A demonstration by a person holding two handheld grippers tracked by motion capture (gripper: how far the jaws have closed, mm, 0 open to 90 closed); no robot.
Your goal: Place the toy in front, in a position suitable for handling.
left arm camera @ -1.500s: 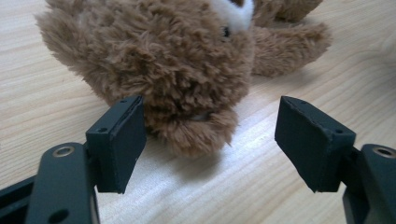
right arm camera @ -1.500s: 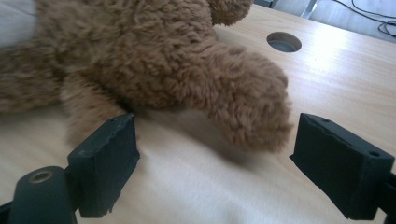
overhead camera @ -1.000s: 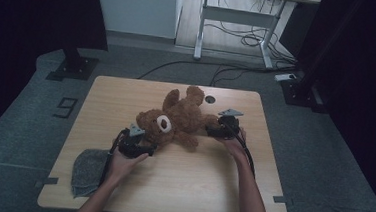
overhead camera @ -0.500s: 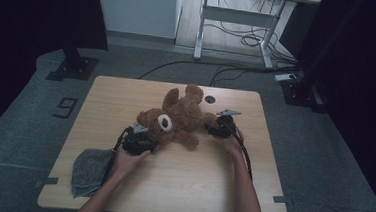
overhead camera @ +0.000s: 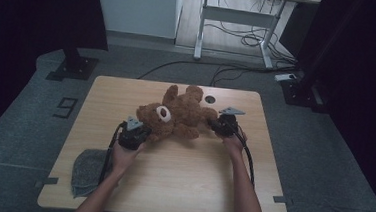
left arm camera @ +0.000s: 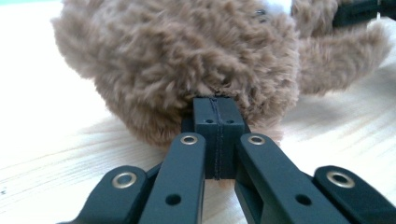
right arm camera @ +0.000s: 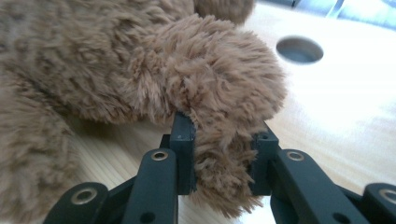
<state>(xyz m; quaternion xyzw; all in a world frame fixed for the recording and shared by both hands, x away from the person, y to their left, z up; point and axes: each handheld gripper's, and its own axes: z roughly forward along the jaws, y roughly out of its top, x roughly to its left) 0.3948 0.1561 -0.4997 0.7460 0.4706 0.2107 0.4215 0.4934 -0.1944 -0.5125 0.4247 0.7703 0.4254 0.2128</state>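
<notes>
Compared with a second ago, I see the fluffy brown teddy bear [overhead camera: 177, 116] sitting almost where it was on the light wooden table [overhead camera: 180, 185], shifted only slightly, with my two hands holding much the same posts on either side of it. My left gripper [overhead camera: 135, 134] is at the bear's head end, and in the left gripper view its jaws are pressed fully together, their tips buried in the fur [left arm camera: 187, 60]; I cannot tell whether any pile is actually pinched between them. My right gripper [overhead camera: 223, 124] is at the bear's other side, and in the right gripper view its jaws stand partly apart with a shaggy brown limb [right arm camera: 219, 107] clamped between them, fur bulging out above and below the pads. The bear lies on its back near the middle of the table, white muzzle [overhead camera: 163, 113] up, head toward my left gripper and legs toward the far edge. A round cable hole [overhead camera: 210, 100] sits in the tabletop just beyond the bear, also showing in the right gripper view [right arm camera: 299, 50]. A crumpled grey cloth [overhead camera: 86, 171] lies at the near left corner, well apart from the bear. Around the table is grey carpet [overhead camera: 332, 161], with black cables [overhead camera: 240, 39] trailing under a white-legged desk [overhead camera: 237, 14] at the back, and dark curtains [overhead camera: 37, 10] on both sides.
</notes>
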